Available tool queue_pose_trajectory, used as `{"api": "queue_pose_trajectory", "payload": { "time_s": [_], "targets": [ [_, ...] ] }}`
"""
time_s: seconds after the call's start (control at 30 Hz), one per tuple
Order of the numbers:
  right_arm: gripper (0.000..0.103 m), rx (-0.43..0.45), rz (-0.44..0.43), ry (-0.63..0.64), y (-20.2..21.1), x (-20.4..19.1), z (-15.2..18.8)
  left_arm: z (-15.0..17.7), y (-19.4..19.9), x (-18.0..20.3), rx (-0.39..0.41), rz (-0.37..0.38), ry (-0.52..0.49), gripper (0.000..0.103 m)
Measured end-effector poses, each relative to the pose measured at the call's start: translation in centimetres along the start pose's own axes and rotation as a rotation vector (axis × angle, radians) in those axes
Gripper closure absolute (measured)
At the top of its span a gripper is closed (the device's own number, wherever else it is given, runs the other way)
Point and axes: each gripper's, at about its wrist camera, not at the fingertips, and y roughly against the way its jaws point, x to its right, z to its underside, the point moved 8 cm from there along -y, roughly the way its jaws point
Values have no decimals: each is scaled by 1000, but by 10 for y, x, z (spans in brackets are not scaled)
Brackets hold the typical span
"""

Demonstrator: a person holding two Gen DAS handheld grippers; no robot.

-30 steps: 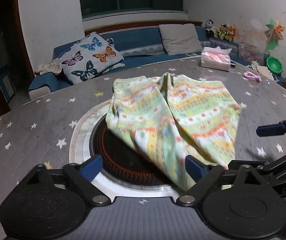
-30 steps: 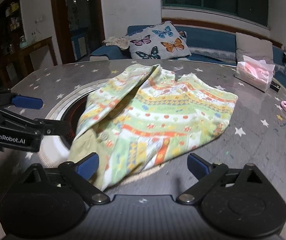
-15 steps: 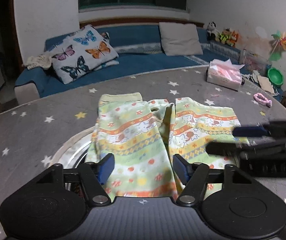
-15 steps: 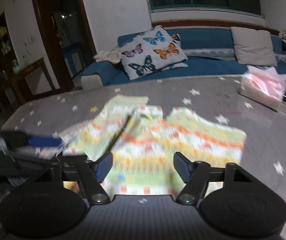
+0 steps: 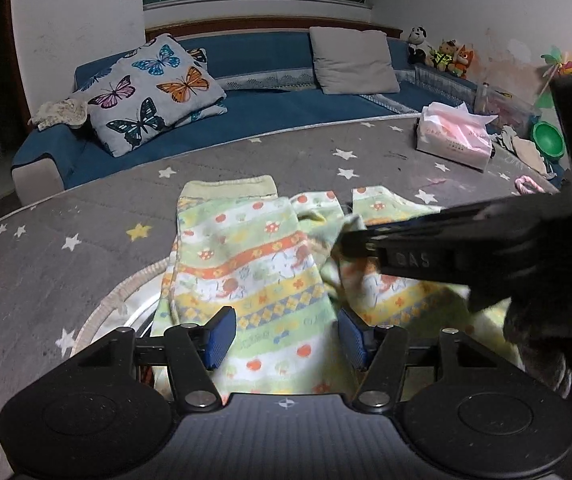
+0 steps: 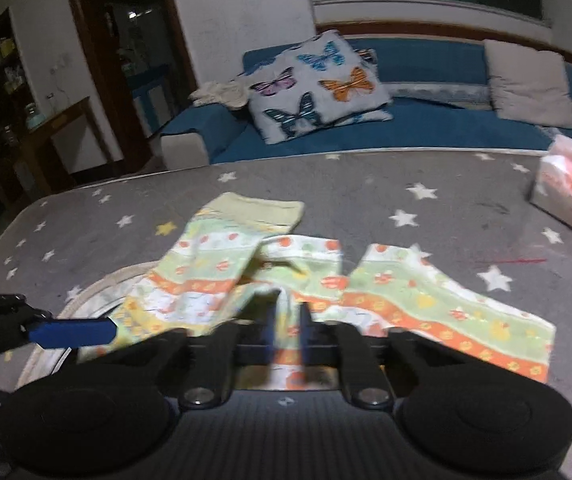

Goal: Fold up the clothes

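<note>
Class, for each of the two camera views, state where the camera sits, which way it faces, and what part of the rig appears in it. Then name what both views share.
Left wrist view: sits on the left claw, facing across the patterned garment toward the blue sofa; its open fingers show, and the right claw reaches in from the right.
Right wrist view: sits on the right claw, pinched on the garment, facing the sofa; the left claw's blue pad enters at left.
Shared: garment, star-patterned table, butterfly pillow, tissue pack.
</note>
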Motion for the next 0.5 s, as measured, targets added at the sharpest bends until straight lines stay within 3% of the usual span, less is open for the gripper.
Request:
{"api": "queue_pose_trajectory", "payload": {
  "time_s": [0.17, 0.23, 0.27, 0.3, 0.4, 0.5],
  "targets": [
    [102, 56, 40, -47, 25, 23, 0, -10, -19, 5, -10, -7, -3, 43],
    [102, 82, 65, -59, 38, 33, 0, -11, -29, 3, -24, -13, -3, 59],
    [102, 94, 81, -73, 47, 41, 0, -11, -33, 2, -32, -16, -1, 79],
    [102, 106, 97, -87, 56, 49, 1, -9, -36, -2, -39, -22, 10, 91],
    [102, 137, 151, -131, 85, 74, 5, -5, -30, -20, -20, -39, 64, 101],
    [102, 157, 193, -177, 111, 96, 16, -2, -6, -40, 32, -69, 103, 102]
  ]
}}
